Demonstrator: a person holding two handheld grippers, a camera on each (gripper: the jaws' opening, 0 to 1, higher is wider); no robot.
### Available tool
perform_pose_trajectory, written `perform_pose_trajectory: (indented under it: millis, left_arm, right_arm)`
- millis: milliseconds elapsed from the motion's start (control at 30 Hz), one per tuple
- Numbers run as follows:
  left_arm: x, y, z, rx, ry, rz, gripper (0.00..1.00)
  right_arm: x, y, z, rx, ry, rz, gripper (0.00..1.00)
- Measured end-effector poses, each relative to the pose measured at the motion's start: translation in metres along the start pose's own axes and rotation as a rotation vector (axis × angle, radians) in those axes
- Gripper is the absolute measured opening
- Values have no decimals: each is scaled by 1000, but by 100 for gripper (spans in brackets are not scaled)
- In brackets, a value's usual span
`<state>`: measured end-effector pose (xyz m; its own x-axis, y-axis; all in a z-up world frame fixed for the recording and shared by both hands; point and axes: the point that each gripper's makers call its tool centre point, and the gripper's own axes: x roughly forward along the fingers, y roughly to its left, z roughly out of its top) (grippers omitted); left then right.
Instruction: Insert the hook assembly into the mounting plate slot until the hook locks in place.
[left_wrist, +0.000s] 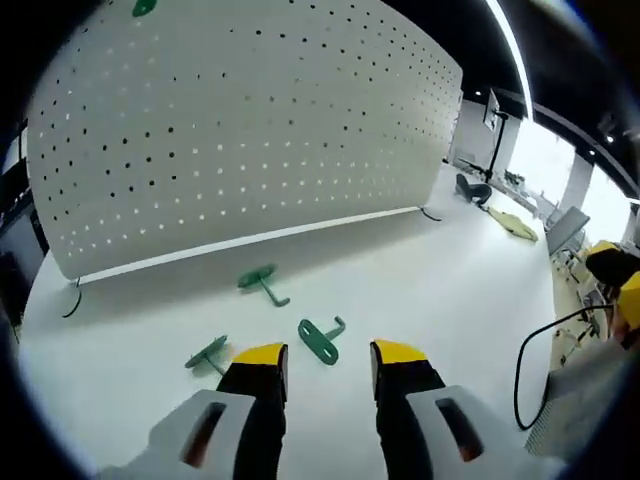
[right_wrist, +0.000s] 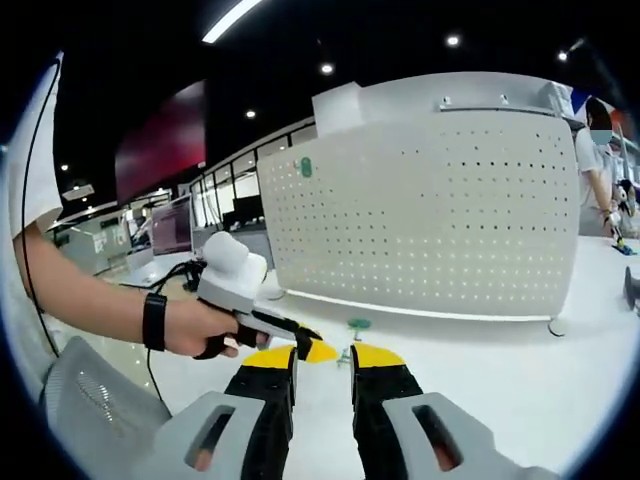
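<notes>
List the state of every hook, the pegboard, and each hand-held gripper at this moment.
Left hand-held gripper: open, empty, low over the table.
Right hand-held gripper: open, empty.
Flat hook plate: lying loose on the table, ahead of the left jaws.
Middle hook: lying loose near the pegboard.
Near hook: lying loose.
Pegboard: upright, one green piece mounted high.

White table (left_wrist: 420, 290), dark ceiling with strip light (right_wrist: 232, 18), spot lights, glass-walled offices (right_wrist: 215, 200), bright windows (left_wrist: 545, 160)
</notes>
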<state>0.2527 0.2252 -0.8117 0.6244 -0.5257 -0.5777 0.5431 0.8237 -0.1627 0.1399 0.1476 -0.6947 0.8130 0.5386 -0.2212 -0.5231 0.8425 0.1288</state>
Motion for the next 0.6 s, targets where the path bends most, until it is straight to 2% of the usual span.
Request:
perform_pose_trajectory:
  millis: [233, 433, 600]
  left_arm:
    - [12, -3, -7, 32, 33, 35, 31]
    - [20, -1, -13, 15, 55, 53, 30]
    - [22, 4, -16, 0, 71, 81, 23]
  right_arm:
    - [-1, -4, -4, 11, 3, -3, 21]
    - [0, -8, -4, 18, 3, 1, 21]
    - [0, -11, -6, 25, 3, -1, 21]
